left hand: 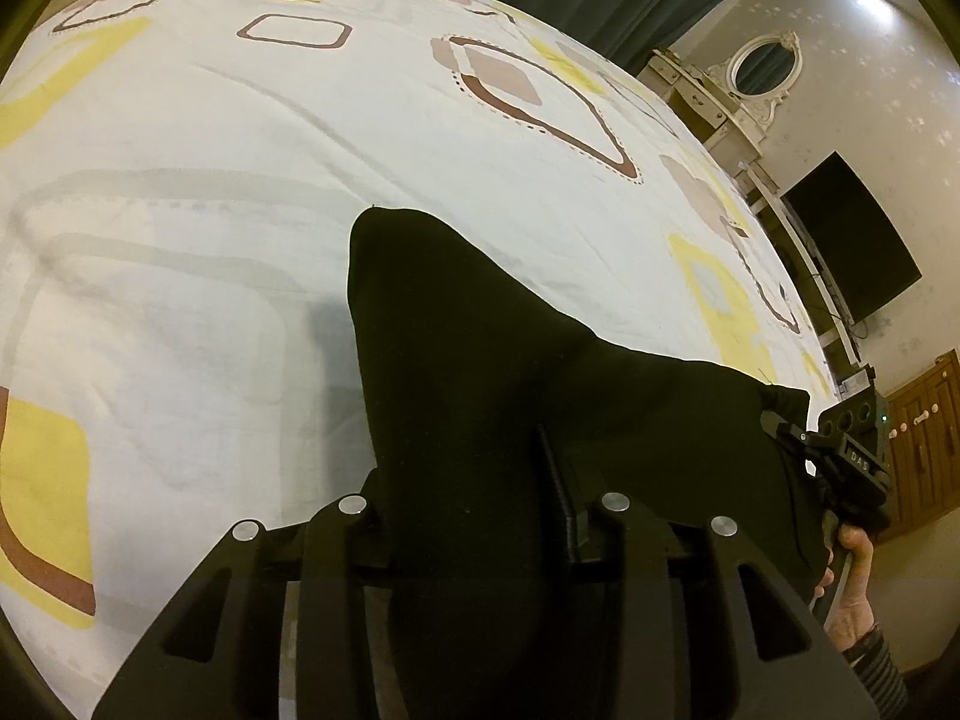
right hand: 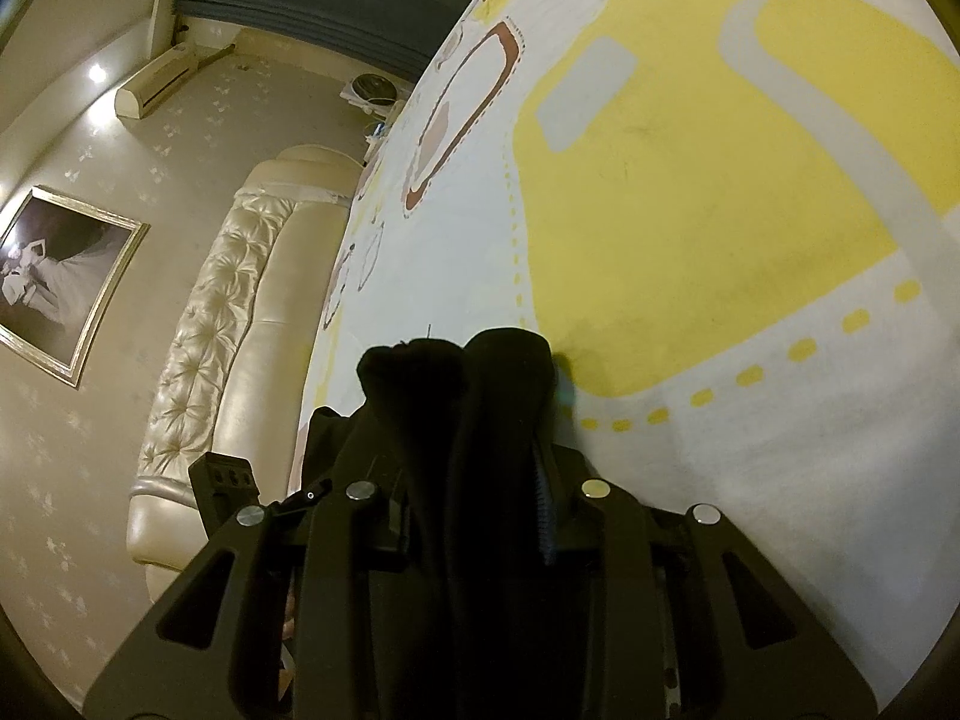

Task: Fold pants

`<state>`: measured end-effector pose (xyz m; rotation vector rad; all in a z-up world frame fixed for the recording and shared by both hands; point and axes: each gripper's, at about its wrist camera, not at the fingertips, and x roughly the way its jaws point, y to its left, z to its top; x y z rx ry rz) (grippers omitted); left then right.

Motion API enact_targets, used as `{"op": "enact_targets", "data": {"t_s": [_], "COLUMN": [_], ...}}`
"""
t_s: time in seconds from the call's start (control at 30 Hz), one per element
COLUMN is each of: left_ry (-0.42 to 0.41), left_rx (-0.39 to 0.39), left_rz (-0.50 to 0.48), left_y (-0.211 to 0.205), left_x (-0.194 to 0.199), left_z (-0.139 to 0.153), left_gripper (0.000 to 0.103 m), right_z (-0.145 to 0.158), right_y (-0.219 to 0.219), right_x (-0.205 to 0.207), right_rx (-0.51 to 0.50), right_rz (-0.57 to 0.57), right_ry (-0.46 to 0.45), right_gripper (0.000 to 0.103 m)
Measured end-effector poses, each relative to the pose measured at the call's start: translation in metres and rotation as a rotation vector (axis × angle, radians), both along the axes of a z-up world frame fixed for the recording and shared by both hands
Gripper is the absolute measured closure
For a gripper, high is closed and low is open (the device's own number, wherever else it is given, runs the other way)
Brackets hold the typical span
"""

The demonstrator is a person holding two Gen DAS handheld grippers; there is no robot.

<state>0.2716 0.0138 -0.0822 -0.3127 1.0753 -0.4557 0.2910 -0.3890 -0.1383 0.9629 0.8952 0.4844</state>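
In the left wrist view, the left gripper (left hand: 480, 516) is seen nearest, and its two fingers are closed on the black pants (left hand: 480, 360), whose cloth is bunched between them. From this grip the pants are spread forward into a pointed fold over the bed sheet (left hand: 240, 180), and they are stretched to the right, where the other end is held by the right gripper (left hand: 798, 438). The hand (left hand: 852, 564) around its handle is visible at the lower right edge.

In the right wrist view, the right gripper (right hand: 480, 498) is likewise clamped on a thick bundle of the pants (right hand: 474, 408), which is pushed up between the fingers and rises above them. Directly behind the bundle, a large yellow patch of the bed sheet (right hand: 690, 210) is shown.

Farther away, a padded cream headboard (right hand: 222, 330) is seen beside the bed, and a framed picture (right hand: 54, 282) is hung on the wall. A dark screen (left hand: 852, 240) and an oval mirror (left hand: 768, 69) are seen in the left wrist view.
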Motion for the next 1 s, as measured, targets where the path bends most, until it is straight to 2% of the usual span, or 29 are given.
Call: {"op": "enact_targets", "data": {"t_s": [0.13, 0.17, 0.3, 0.37, 0.47, 0.6, 0.67, 0.77, 0.9, 1.0], "left_ry": [0.0, 0.005, 0.02, 0.016, 0.004, 0.026, 0.056, 0.104, 0.138, 0.154], "left_rx": [0.022, 0.029, 0.018, 0.023, 0.039, -0.047, -0.116, -0.226, -0.31, -0.34], "left_rz": [-0.002, 0.001, 0.018, 0.02, 0.021, 0.035, 0.053, 0.091, 0.096, 0.077], "left_y": [-0.003, -0.004, 0.002, 0.006, 0.012, 0.031, 0.044, 0.061, 0.064, 0.056], "left_x": [0.0, 0.0, -0.002, -0.01, -0.027, -0.058, -0.074, -0.098, -0.12, -0.13], "left_z": [0.001, 0.001, 0.005, 0.009, 0.013, 0.011, 0.007, -0.001, -0.001, -0.001], "left_gripper": [0.061, 0.056, 0.044, 0.03, 0.024, 0.019, 0.018, 0.018, 0.018, 0.018], "right_z": [-0.002, -0.001, 0.004, 0.007, 0.01, 0.017, 0.019, 0.018, 0.017, 0.016], "right_y": [-0.004, -0.004, -0.005, -0.009, -0.016, -0.022, -0.027, -0.03, -0.026, -0.022], "right_x": [-0.004, -0.005, -0.014, -0.023, -0.042, -0.074, -0.092, -0.114, -0.131, -0.135], "right_rx": [0.03, 0.037, 0.051, 0.052, 0.065, 0.062, 0.06, 0.068, 0.082, 0.082], "right_rz": [-0.012, -0.018, -0.029, -0.034, -0.045, -0.052, -0.067, -0.079, -0.079, -0.082], "right_ry": [0.016, 0.022, 0.032, 0.034, 0.034, 0.027, 0.025, 0.031, 0.034, 0.035], "right_gripper": [0.071, 0.069, 0.057, 0.051, 0.045, 0.039, 0.034, 0.032, 0.031, 0.031]}}
